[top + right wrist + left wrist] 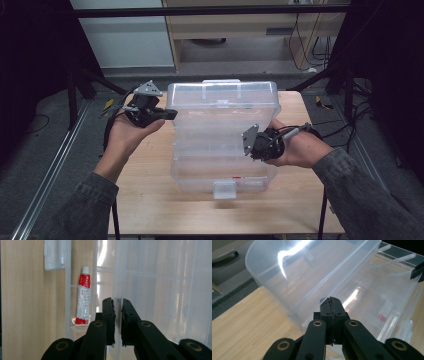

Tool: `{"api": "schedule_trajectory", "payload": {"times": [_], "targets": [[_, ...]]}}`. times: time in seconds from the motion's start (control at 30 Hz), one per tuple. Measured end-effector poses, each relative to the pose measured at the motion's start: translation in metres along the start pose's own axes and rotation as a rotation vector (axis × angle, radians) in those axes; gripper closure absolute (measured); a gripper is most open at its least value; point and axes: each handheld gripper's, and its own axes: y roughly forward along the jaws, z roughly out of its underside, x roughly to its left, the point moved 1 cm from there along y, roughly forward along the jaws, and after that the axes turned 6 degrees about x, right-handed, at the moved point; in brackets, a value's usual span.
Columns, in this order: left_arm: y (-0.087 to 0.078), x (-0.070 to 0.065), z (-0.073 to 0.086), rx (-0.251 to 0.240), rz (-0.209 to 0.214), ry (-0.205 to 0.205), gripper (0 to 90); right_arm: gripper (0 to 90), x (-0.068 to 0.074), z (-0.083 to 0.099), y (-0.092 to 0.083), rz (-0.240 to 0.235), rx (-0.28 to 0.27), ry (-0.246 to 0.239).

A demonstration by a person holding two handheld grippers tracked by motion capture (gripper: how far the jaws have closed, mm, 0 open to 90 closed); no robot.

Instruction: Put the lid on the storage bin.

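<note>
Black jaws of the left gripper [331,302]: pressed flat together, nothing between them, tips just beside the box [222,165] at its left rim, under the lid [222,97].
Right gripper [117,303]: jaws nearly shut, a thin clear plastic wall standing in the narrow slit between them; whether the pads press on it is hard to tell through the clear plastic. In the high view this gripper [248,142] sits at the box's right edge, held in the right hand [297,147].
Left hand [127,132]: left of the box, carrying its gripper [170,114] level with the lid's hinge side.
Box: clear plastic, central on the table [145,200], lid raised and tilted at the far side, latch tab at the near edge.
Tube [83,300]: red and white, white cap, lying inside the box along its near wall.
</note>
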Motion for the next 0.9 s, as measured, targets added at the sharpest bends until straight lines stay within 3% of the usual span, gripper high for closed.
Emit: {"api": "schedule_trajectory", "payload": {"times": [0.5,0.67,0.9], "targets": [[-0.004,0.006,0.012,-0.018,0.01,-0.04,89.8,79.3,0.002,0.002,0.0,0.008,-0.011,0.01],[-0.004,0.005,0.015,-0.023,0.016,-0.042,89.8,67.4,0.005,0.003,-0.005,0.026,-0.056,0.041],[-0.006,0.0,0.024,-0.037,0.03,-0.048,89.7,47.6,0.015,0.017,-0.02,0.12,-0.156,0.144]]}}
